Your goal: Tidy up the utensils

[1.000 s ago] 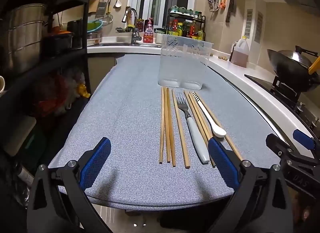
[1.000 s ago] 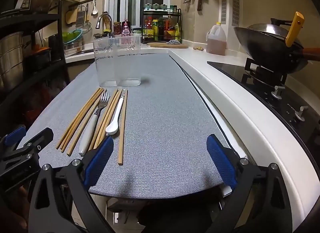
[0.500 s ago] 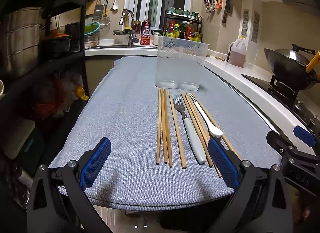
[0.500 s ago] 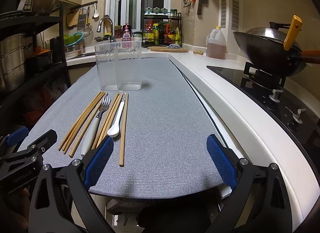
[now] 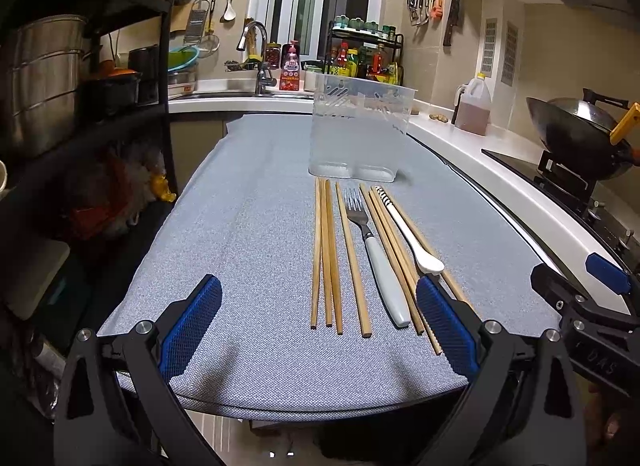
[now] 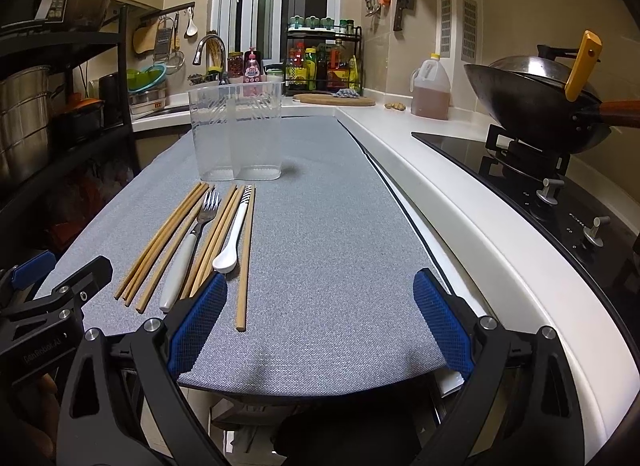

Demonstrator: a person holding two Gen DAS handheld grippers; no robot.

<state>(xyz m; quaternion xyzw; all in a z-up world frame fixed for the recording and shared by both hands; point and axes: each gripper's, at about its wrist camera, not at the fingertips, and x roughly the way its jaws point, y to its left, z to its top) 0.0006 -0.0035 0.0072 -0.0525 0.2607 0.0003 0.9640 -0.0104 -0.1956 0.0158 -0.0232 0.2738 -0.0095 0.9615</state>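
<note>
- The grey mat (image 5: 240, 266) is lying ahead of and beneath both grippers, and it is sitting slightly lower in both wrist views than a second ago; both tools are drifting only a little, with no approach begun.
- The clear two-compartment holder (image 5: 358, 129) is standing upright at the far end, straight ahead of the left gripper (image 5: 318, 326) and ahead-left of the right gripper (image 6: 320, 322). It is appearing empty and unmoved.
- The utensils are lying in a row just short of the holder, unchanged from a second ago: wooden chopsticks (image 5: 326, 254), a white-handled fork (image 5: 376, 262) and a white spoon (image 5: 416, 242).
- This row is lying ahead and slightly right of the left gripper's centre, the nearest ends running behind its right pad.
- From the right gripper, the row is sitting ahead-left, one chopstick (image 6: 245, 266) just inside its left pad.
- Both grippers are standing wide apart at the jaws, holding nothing.
- Judgement: sorting is not yet under way; every piece is awaiting transfer.
</note>
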